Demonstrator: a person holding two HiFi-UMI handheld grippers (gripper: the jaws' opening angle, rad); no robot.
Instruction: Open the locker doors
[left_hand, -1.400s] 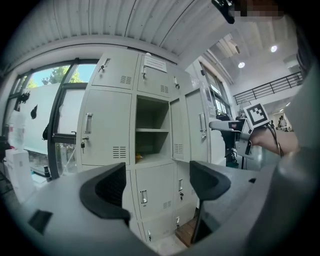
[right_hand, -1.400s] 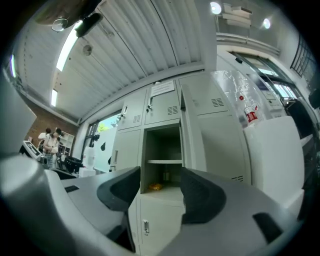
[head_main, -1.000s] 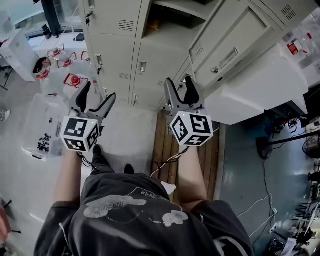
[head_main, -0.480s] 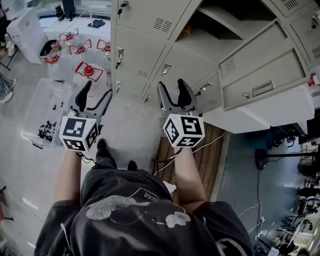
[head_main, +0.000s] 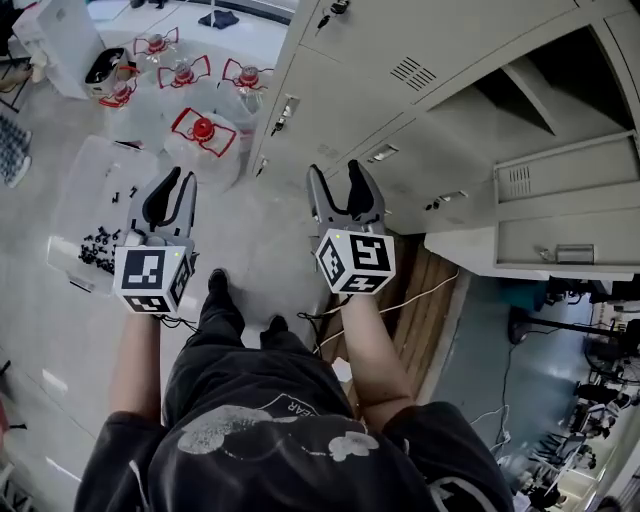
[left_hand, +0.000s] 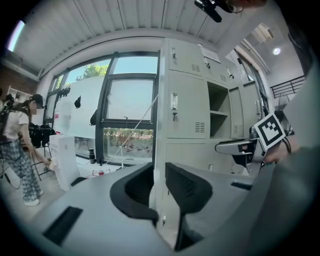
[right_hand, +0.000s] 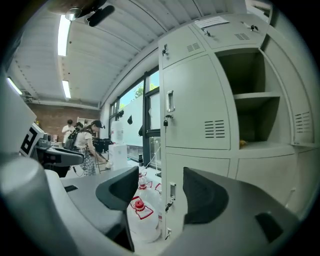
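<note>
Head view: L gripper (head_main: 180, 180) & R gripper (head_main: 333, 168) are held out side by side over a smooth pale floor (head_main: 265, 235), both short of the lockers (head_main: 470, 40) and touching nothing. Each has curved black jaws on a grey body, w/ a white cube (head_main: 150, 275) of black square markers at the back. Lockers are pale grey sheet metal: flat boxy fronts w/ small louvred vent slots (head_main: 412, 72) & recessed oblong handles (head_main: 382, 153). The nearest doors (head_main: 350, 110) are shut. Further right an open compartment (head_main: 530, 85) shows dark inside, w/ swung-out panels (head_main: 565, 185) beyond it. Slatted wood boards (head_main: 420, 300) lie at the locker foot. Left of the lockers: clear plastic jugs (head_main: 203, 135) w/ red caps & red handle frames, plus a clear plastic bin (head_main: 75, 200) holding small black bits.

Left gripper view: the L gripper (left_hand: 159, 172) jaws have just been closing. Only a thin slit is left between the ribbed black pads (left_hand: 187, 185), w/ nothing in it. A locker corner edge shows through the slit, well beyond.

Right gripper view: the R gripper (right_hand: 160, 175) jaws stand wide apart, empty. Between them, farther off, are one of the jugs & the lower door (right_hand: 200, 172), closed, w/ a small handle plate. Above it is the upper door (right_hand: 195, 100), closed, w/ vent slots, a handle & a small lock (right_hand: 165, 121) hanging. To its right is the open compartment w/ a flat shelf (right_hand: 255, 95).
</note>
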